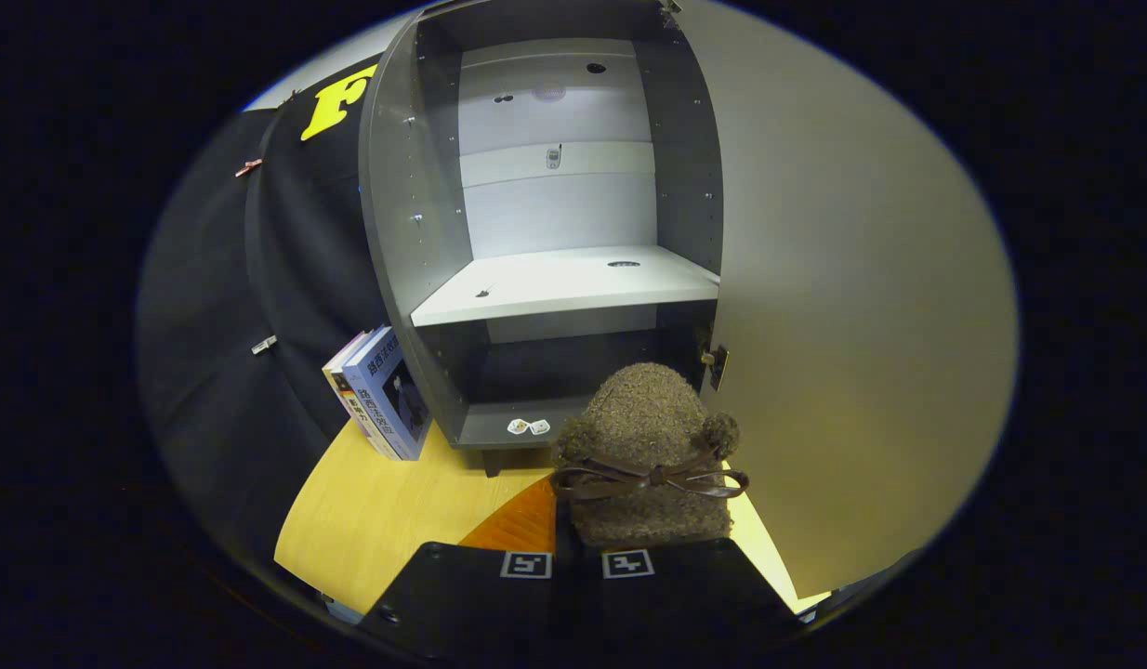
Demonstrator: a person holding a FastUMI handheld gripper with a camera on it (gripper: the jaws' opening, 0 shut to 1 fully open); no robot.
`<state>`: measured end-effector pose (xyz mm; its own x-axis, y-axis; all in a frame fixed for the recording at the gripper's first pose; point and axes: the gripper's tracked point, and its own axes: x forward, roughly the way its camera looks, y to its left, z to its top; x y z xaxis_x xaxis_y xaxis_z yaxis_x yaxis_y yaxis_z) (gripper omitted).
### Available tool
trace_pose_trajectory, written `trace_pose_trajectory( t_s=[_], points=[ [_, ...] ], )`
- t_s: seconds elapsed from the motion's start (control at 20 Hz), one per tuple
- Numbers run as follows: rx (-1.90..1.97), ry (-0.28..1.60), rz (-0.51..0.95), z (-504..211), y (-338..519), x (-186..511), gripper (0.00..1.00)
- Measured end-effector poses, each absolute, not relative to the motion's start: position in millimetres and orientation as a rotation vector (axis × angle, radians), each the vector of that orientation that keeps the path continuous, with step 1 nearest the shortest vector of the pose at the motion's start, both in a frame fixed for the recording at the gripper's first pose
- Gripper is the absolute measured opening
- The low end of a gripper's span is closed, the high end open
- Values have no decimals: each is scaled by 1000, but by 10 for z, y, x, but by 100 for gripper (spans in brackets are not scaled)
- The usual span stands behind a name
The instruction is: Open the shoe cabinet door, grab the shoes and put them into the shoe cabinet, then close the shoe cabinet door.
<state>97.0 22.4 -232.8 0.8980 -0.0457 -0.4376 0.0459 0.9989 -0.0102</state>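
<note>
Between the fingers of the hand-held gripper [578, 564], a fuzzy bow-tied slipper [646, 455] is clamped, its heel hidden, before the open shoe cabinet [415, 242].

A staged booth: black cloth wall [285, 279], open cabinet [546, 232], books [383, 395].

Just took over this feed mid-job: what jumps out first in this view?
The fuzzy brown shoe with a ribbon bow sits right at the claw, whose fingers appear closed on its heel end. Just beyond it stands the shoe cabinet, its door swung wide open to the right, with a pale shelf and a dark lower compartment. Some books lean against the cabinet's left side on the wooden table.
</note>
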Motion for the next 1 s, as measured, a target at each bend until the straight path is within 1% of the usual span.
trace_pose_trajectory(
  t_s=[0.3, 0.6, 0.75, 1.0],
  points=[
    [-13, 400, -29, -1774, 254, 1197, 5],
    [-22, 391, 3, -1224, 403, 1507, 5],
    [-14, 397, 31, -1055, 501, 1707, 5],
    [-4, 428, 33, -921, 574, 2079, 5]
  ],
)
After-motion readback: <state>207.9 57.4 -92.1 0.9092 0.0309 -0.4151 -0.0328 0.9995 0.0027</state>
